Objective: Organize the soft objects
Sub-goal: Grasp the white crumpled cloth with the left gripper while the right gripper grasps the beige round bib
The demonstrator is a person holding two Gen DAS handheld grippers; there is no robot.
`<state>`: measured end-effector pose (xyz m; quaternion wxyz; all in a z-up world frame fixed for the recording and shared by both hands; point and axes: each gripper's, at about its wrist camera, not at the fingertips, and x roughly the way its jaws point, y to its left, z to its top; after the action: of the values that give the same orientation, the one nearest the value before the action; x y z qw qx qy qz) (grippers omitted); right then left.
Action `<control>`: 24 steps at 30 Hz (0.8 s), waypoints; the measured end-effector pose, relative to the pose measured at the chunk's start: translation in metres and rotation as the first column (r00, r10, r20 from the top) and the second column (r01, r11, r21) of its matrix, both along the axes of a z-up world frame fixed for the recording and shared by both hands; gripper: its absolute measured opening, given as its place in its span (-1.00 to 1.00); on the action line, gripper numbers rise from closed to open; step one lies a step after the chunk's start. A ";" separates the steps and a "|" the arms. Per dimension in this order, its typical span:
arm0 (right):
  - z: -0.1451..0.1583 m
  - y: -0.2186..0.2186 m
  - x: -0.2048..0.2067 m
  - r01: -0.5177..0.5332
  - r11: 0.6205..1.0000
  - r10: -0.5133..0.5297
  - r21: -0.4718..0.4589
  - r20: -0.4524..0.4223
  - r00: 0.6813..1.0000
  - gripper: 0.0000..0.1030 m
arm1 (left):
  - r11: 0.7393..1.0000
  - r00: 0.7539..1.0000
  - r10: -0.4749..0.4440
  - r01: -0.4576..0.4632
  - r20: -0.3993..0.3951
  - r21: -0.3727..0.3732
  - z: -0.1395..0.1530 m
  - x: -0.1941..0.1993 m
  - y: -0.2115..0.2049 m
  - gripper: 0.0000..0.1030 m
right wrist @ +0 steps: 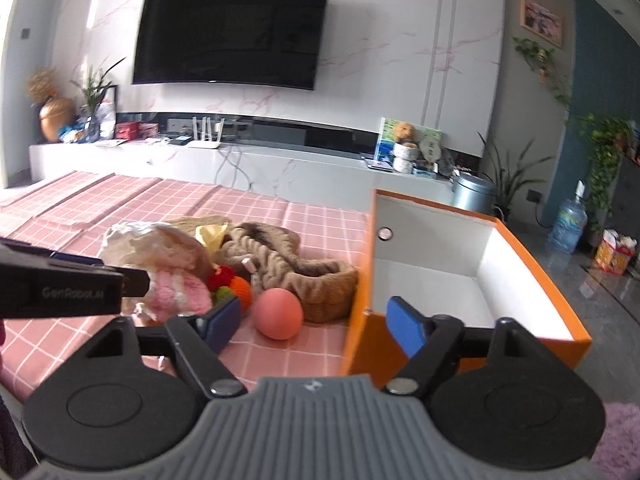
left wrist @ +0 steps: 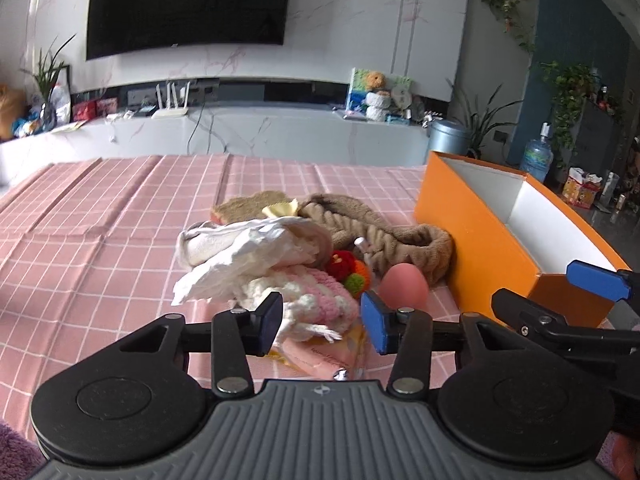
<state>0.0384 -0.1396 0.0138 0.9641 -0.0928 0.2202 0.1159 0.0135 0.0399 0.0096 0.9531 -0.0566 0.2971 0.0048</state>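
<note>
A pile of soft things lies on the pink checked cloth: a crumpled white tissue, a pink and white knitted piece, a brown plush band, red, orange and green pompoms, a pink egg-shaped ball and a toast-shaped plush. My left gripper is open, its fingers either side of the knitted piece. My right gripper is open and empty near the ball and the orange box; it also shows in the left wrist view.
The orange box with a white inside stands open at the right of the pile. A flat pink packet lies under the knitted piece. A white TV bench and a wall TV stand beyond the table.
</note>
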 end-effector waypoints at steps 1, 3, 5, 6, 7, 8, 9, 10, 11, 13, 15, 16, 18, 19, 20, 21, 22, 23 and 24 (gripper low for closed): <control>0.001 0.005 0.001 -0.020 1.000 0.020 -0.014 0.003 1.000 0.36 | 1.000 1.000 -0.003 0.003 -0.004 -0.005 0.001 0.001 0.003 0.04; 0.001 0.013 0.004 -0.056 0.998 0.056 -0.029 0.002 0.998 0.30 | 1.000 1.000 -0.003 0.003 -0.011 -0.003 0.003 0.004 0.009 0.03; 0.000 0.022 0.009 -0.088 0.995 0.088 -0.041 -0.008 0.996 0.21 | 1.000 0.999 -0.002 0.002 -0.034 -0.004 0.004 0.010 0.014 0.00; 0.000 0.025 0.013 -0.101 0.994 0.100 -0.047 -0.016 0.995 0.15 | 1.000 0.999 -0.005 0.005 -0.043 -0.006 0.005 0.013 0.018 0.00; -0.001 0.029 0.017 -0.113 0.992 0.112 -0.050 -0.024 0.993 0.13 | 1.000 0.999 -0.007 0.006 -0.046 -0.007 0.006 0.015 0.020 0.00; -0.001 0.032 0.022 -0.124 0.991 0.122 -0.053 -0.032 0.992 0.12 | 1.000 0.999 -0.009 0.009 -0.049 -0.002 0.007 0.019 0.024 0.00; -0.001 0.035 0.026 -0.131 0.990 0.129 -0.056 -0.039 0.991 0.11 | 1.000 0.999 -0.014 0.015 -0.053 0.004 0.008 0.022 0.026 0.00; 0.000 0.038 0.031 -0.141 0.988 0.138 -0.059 -0.045 0.989 0.10 | 1.000 0.998 -0.021 0.022 -0.056 0.012 0.010 0.025 0.028 0.00; 0.001 0.041 0.035 -0.150 0.987 0.147 -0.063 -0.049 0.988 0.05 | 0.999 0.998 -0.027 0.029 -0.058 0.021 0.011 0.029 0.031 0.00; 0.002 0.048 0.042 -0.173 0.982 0.170 -0.073 -0.051 0.984 0.03 | 0.999 0.997 -0.035 0.038 -0.063 0.039 0.011 0.036 0.036 0.01; 0.004 0.056 0.048 -0.198 0.976 0.194 -0.089 -0.047 0.980 -0.05 | 0.997 0.997 -0.045 0.049 -0.070 0.063 0.010 0.043 0.042 0.00; 0.004 0.060 0.052 -0.211 0.973 0.207 -0.097 -0.046 0.977 -0.08 | 0.996 0.996 -0.051 0.056 -0.075 0.069 0.010 0.047 0.046 0.00; 0.005 0.067 0.061 -0.235 0.966 0.232 -0.108 -0.048 0.972 -0.16 | 0.996 0.995 -0.062 0.066 -0.079 0.060 0.006 0.053 0.055 0.00; 0.004 0.071 0.066 -0.249 0.962 0.245 -0.113 -0.052 0.968 -0.18 | 0.997 0.995 -0.062 0.066 -0.072 0.048 0.005 0.054 0.059 0.00; 0.004 0.074 0.069 -0.262 0.958 0.257 -0.117 -0.055 0.965 -0.22 | 0.997 0.996 -0.063 0.065 -0.065 0.033 0.003 0.054 0.064 0.01; 0.004 0.078 0.073 -0.274 0.954 0.269 -0.120 -0.056 0.961 -0.22 | 0.998 0.996 -0.066 0.067 -0.061 0.021 0.001 0.055 0.067 0.01; 0.003 0.081 0.076 -0.290 0.949 0.285 -0.122 -0.056 0.957 -0.22 | 0.997 0.996 -0.070 0.070 -0.058 0.012 -0.001 0.055 0.070 0.03; 0.003 0.084 0.080 -0.308 0.943 0.303 -0.125 -0.056 0.951 -0.23 | 0.997 0.996 -0.074 0.075 -0.057 0.004 -0.002 0.057 0.073 0.03; 0.003 0.087 0.082 -0.325 0.937 0.320 -0.126 -0.057 0.946 -0.23 | 0.997 0.995 -0.079 0.079 -0.059 -0.001 -0.004 0.058 0.075 0.03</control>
<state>0.1206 -0.0528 0.0168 0.9197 -0.1900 0.2263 0.2587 0.0718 0.1146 0.0057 0.9435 -0.0441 0.3271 -0.0310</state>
